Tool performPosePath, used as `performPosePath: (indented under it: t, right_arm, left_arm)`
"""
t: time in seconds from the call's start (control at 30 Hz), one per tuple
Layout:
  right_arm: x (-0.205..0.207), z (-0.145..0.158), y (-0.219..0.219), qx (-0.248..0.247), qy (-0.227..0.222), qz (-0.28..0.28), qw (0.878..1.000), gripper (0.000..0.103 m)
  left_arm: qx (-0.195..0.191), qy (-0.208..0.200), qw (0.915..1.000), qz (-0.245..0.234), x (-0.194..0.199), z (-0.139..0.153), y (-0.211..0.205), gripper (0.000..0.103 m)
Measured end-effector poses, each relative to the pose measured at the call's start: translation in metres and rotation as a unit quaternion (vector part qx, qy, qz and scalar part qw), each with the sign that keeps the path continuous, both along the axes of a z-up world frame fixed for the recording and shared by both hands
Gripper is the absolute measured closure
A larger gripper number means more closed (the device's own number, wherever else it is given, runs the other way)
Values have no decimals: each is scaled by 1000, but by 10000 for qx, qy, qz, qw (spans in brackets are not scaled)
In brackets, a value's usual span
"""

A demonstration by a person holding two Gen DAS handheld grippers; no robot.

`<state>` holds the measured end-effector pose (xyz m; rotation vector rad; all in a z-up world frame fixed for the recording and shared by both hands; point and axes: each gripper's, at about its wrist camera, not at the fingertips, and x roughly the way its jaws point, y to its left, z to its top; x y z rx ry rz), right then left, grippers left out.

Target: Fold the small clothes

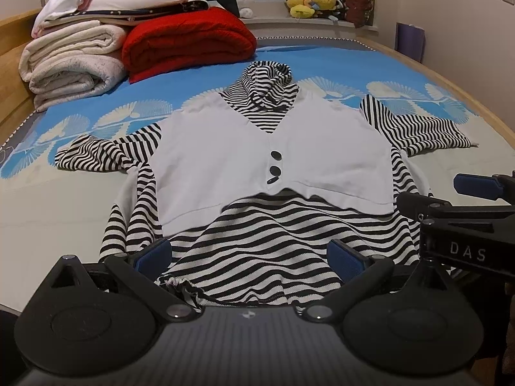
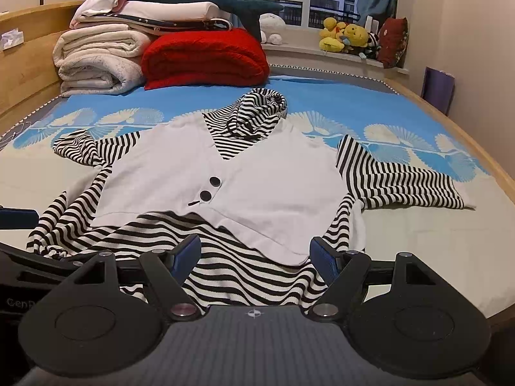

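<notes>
Left gripper [image 1: 249, 259] and right gripper [image 2: 254, 255] side by side, both angled downward, jaws spread wide, nothing pinched between the pads

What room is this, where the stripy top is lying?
Most likely a bedroom. The black-and-white striped hooded top is spread on a wooden-framed bed with a blue patterned sheet, folded white and red blankets are stacked at its far end, and yellow plush toys line the windowsill.

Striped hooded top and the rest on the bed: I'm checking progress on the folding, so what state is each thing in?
Striped hooded top: spread flat, unfolded, sleeves out.
White vest: lying on the top, buttoned.
Red blanket: folded.
Left gripper: open above the hem.
Right gripper: open, holding nothing.
</notes>
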<state>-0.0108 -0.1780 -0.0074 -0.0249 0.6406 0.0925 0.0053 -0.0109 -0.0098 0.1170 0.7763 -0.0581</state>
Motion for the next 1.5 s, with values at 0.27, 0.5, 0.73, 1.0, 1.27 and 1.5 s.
performPosePath:
  t: [0.27, 0.5, 0.73, 1.0, 1.27, 1.5]
  right_arm:
    - [1, -1, -1, 47, 66, -40, 10000, 27]
    - [2, -1, -1, 57, 112, -41, 9999, 27]
    - [2, 0, -1, 47, 61, -39, 10000, 27]
    - [0, 3, -1, -28, -94, -14, 10000, 27]
    - [1, 12, -14, 101, -292, -291, 9991, 34]
    - [5, 13, -29, 201, -306, -489, 9981, 49]
  left_arm:
    - [-3, 2, 10000, 7, 0, 0, 0, 1]
    - [2, -4, 10000, 12, 0, 0, 1, 1]
    - [-8, -55, 10000, 67, -1, 0, 1, 1]
    - [91, -406, 9991, 7, -6, 5, -3, 5]
    - [-140, -845, 9963, -34, 28, 48, 17, 26]
    - [262, -1345, 9896, 437, 107, 79, 39, 34]
